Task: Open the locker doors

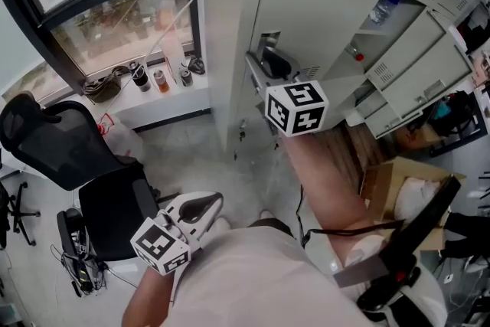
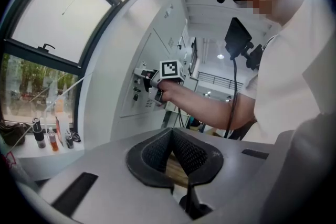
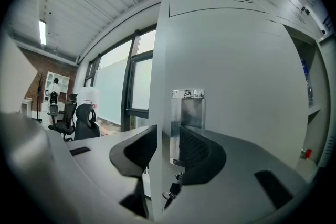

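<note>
One black chair is standing at left on the pale floor, below a sill carrying three small bottles. Two grippers are showing. The left gripper is hanging low by the person's body, jaws pressed together on nothing. The right gripper is reaching to a grey locker door, jaws parted astride its left edge at the handle, with keys dangling below. Farther right, two open doors are standing above a cardboard box.

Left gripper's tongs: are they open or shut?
Shut. In the left gripper view, the left gripper has its tongs meeting at the tips, with nothing between them.
</note>
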{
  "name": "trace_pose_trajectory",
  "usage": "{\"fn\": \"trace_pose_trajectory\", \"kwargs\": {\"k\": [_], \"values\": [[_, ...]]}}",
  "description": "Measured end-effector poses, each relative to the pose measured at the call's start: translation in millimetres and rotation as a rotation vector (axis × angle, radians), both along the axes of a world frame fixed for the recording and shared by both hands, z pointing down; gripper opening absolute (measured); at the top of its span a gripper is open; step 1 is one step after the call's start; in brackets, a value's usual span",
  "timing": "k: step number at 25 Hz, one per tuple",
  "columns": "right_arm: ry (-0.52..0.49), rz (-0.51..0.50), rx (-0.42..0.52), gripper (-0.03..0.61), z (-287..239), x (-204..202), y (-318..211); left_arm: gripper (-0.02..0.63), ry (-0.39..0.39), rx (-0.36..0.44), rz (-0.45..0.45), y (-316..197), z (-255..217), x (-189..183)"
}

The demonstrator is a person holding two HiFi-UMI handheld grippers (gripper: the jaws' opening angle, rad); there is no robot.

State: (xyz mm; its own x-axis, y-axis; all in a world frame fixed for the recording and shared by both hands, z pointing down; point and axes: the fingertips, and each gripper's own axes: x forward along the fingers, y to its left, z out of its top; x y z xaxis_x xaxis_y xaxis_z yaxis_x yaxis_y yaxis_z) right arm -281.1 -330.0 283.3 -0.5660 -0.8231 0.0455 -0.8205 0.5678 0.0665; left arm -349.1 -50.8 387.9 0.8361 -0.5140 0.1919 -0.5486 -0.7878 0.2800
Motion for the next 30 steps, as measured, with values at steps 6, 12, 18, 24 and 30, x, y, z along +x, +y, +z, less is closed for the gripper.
{"fn": "trace_pose_trajectory", "kwargs": {"k": [6,12,18,24,30], "values": [[-0.001,0.039,0.001,0.104,1.0,10.1,21.2,0.011,-0.001,-0.003,0.053,0.0,1.9,3.8],[0.017,0.056,0.004,0.104,3.0,27.6,48.6,0.011,0.002,-0.002,0.131,0.5,1.5,22.7],[-0.007,0.026,-0.015,0.104,4.3,48.6,77.0,0.011,0.003,-0.001,0.218,0.0,2.5,48.5],[-0.016,-0.009,-0.026,0.104,6.5,74.1,103.7,0.011,0.011,0.003,0.305,0.4,2.0,81.5],[-0.016,-0.041,-0.040,0.106,6.6,98.6,121.7,0.011,0.018,0.013,0.365,1.5,-4.8,117.3]]}}
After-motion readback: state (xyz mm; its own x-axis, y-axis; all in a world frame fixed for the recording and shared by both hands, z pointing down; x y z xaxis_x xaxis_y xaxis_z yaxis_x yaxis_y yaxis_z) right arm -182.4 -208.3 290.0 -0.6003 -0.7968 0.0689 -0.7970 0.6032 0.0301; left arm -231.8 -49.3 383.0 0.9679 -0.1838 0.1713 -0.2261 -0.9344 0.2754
